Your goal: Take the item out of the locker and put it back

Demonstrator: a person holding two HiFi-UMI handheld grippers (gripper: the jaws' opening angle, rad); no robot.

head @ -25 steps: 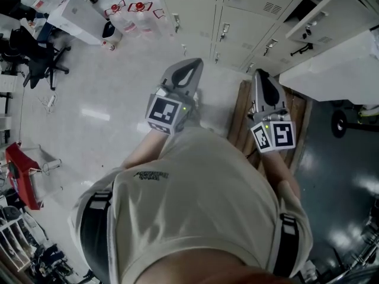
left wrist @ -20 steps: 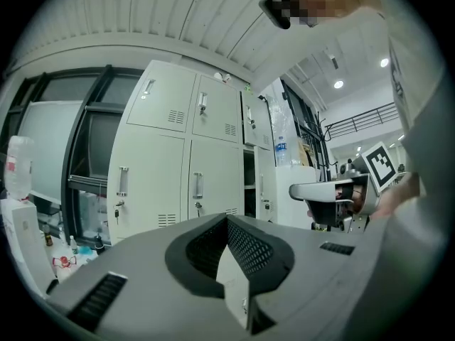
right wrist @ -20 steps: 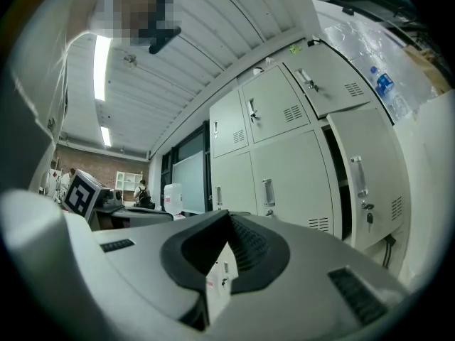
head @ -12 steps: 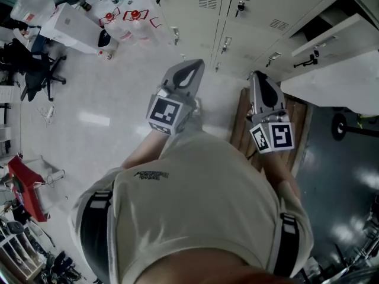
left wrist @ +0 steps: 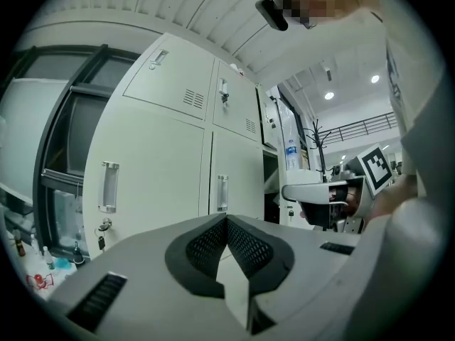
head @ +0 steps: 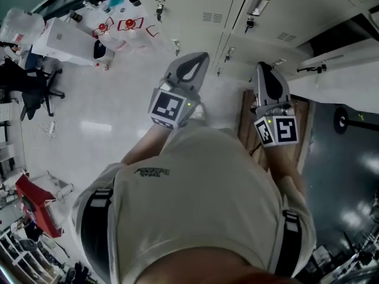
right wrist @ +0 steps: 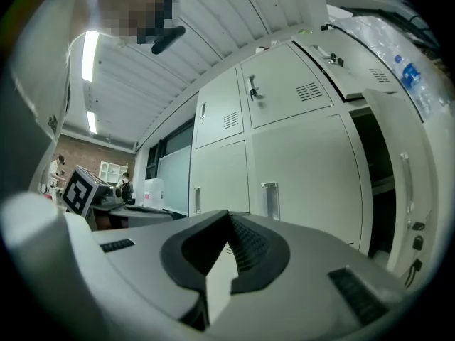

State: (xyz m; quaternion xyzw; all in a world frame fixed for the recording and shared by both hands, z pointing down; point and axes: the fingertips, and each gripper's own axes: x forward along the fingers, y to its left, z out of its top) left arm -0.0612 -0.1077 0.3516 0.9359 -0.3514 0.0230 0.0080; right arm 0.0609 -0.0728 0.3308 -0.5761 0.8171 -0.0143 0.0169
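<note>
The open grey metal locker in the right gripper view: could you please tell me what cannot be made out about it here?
- Right gripper view: the open grey metal locker is dark inside, and its swung-out door covers part of it; no item shows.
- Head view: the dark open compartment is cut off by the right edge, contents unreadable.
- Head view: the person's beige shirt hides the floor beneath.

The pale, glossy floor [head: 89,129] reaches the foot of the lockers [head: 195,10], which stand on it; at the right it turns dark and shiny. A wooden pallet [head: 246,120] lies flat on it near the lockers. At the upper left stand a white box [head: 62,40], a cluster of clear bottles [head: 127,34] and 1 black office chair [head: 26,84]. A red object [head: 37,203] sits at the lower left.
</note>
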